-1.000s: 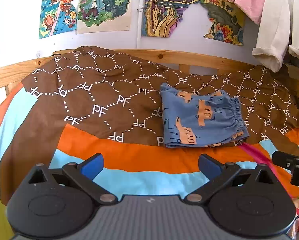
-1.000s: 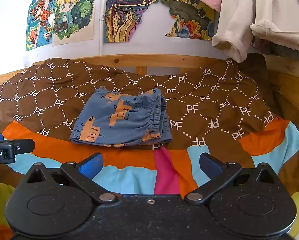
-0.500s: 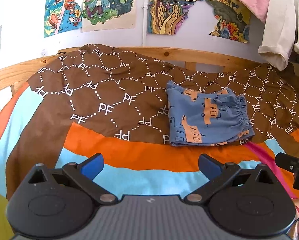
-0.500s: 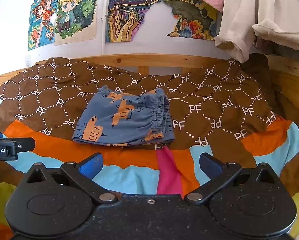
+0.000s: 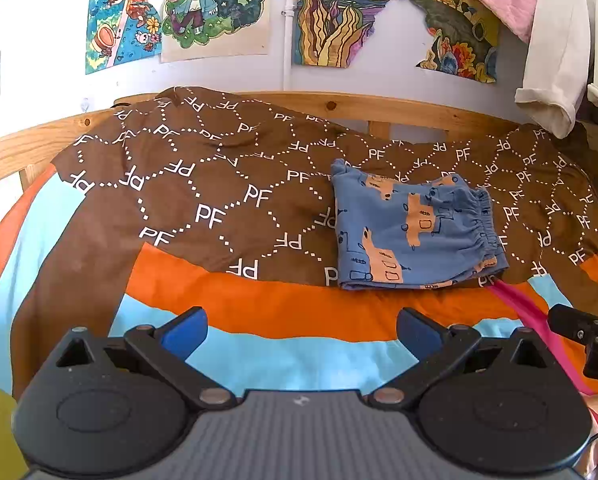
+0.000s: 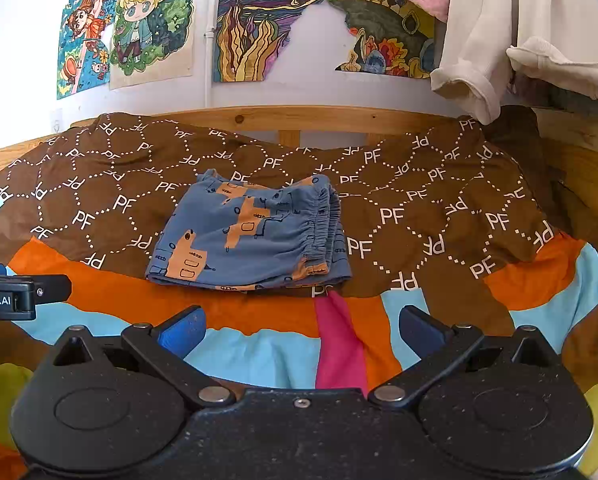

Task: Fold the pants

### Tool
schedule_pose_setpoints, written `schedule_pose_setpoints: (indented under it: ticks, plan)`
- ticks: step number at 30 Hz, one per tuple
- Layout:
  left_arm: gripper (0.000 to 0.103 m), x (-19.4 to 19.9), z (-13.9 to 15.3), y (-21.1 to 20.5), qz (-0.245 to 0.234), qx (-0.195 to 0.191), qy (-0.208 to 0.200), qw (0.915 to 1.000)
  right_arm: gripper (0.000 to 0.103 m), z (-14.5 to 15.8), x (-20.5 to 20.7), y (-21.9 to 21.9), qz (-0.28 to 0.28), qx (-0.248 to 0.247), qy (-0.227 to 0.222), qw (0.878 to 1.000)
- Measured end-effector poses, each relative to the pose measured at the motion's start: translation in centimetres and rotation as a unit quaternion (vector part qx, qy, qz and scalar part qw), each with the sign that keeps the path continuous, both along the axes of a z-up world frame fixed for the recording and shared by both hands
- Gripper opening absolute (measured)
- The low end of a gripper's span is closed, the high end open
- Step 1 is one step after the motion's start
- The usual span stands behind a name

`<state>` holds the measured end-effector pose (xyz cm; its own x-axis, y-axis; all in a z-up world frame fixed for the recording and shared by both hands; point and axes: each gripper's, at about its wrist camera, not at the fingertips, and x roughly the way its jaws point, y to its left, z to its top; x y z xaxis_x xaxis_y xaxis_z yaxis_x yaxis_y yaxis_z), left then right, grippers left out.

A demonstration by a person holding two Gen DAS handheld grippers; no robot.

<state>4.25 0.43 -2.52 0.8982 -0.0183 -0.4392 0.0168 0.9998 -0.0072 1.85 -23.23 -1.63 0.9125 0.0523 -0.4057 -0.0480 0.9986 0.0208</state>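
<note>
Roughly left to right: far left of the right wrist view, left gripper (image 6: 7, 294) body reads "obot.AI", first letters cut by the frame edge. Brown cloth (image 5: 227, 184) across the mid frame carries repeated white "PF" in dotted hexagons, lying on a striped orange/light-blue/pink cover (image 5: 283, 312). Pants (image 5: 415, 228), blue with orange block prints and a gathered elastic waistband, sit folded into a flat rectangle right of centre on the brown cloth, waistband to the right. Right gripper (image 6: 301, 330): blue-tipped fingers spread wide, nothing between them; left one likewise spread and empty. Versus a second ago: pants unchanged; left view has panned slightly, pants now further right in frame.
</note>
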Motion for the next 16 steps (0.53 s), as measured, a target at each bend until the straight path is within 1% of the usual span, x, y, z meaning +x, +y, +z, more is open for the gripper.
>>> schedule_pose_setpoints:
  ticks: [16]
  plan:
    - [0.103, -0.1, -0.04, -0.12, -0.011, -0.001, -0.001, 0.9999, 0.102, -0.4, -0.08, 0.33, 0.002, 0.005, 0.006, 1.0]
